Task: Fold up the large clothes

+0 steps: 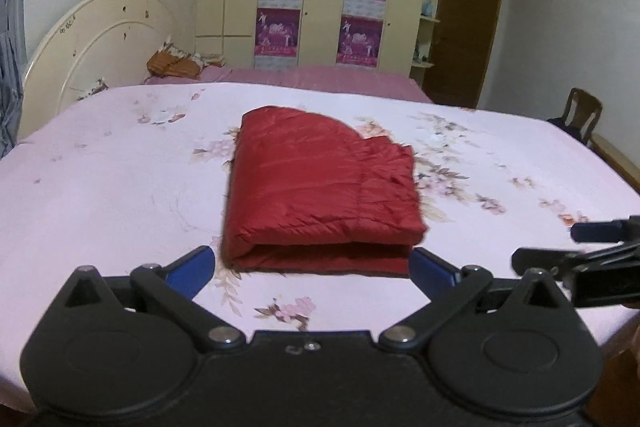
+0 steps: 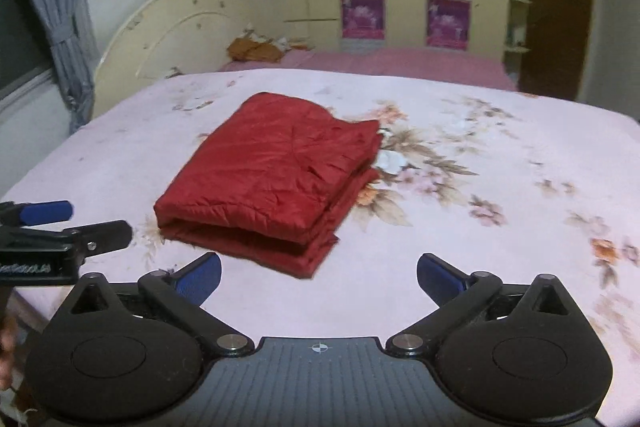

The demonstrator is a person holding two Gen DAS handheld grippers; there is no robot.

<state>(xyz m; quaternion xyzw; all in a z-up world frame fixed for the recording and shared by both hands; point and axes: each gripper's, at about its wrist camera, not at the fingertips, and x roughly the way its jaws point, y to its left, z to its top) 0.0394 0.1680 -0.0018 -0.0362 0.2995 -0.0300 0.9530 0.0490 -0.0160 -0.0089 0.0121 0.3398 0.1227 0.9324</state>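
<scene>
Jacket (image 1: 324, 187), red and padded, lies folded into a compact rectangle near the middle of the bed (image 1: 100, 187), on the pink floral sheet. Its open layered edge faces the cameras, and two thick layers show there with a gap between them. One far corner looks uneven, where a rounded part sticks out past the straight edge.

As a judgement, the fold looks finished or nearly so, and the main risk is that it comes undone. Padded, slick fabric tends to spring back, so the top layer may lift or slide off the lower one if nothing presses it flat. A hand-held gripper reaching back in could catch only the top layer at the open edge and drag it, spoiling the stack. The soft mattress gives little support, so a push on one side could tilt or skew the bundle. The uneven far corner may also spread if the jacket is moved.

Left hand-held gripper (image 1: 312, 263) stands with its jaws spread wide, blue pads to either side of the near edge of the jacket as seen, but clear of it and holding nothing. Right hand-held gripper (image 2: 318, 273) is likewise spread wide and empty, hanging above the sheet just short of the jacket. Each shows at the edge of the other's view, side by side and apart.
</scene>
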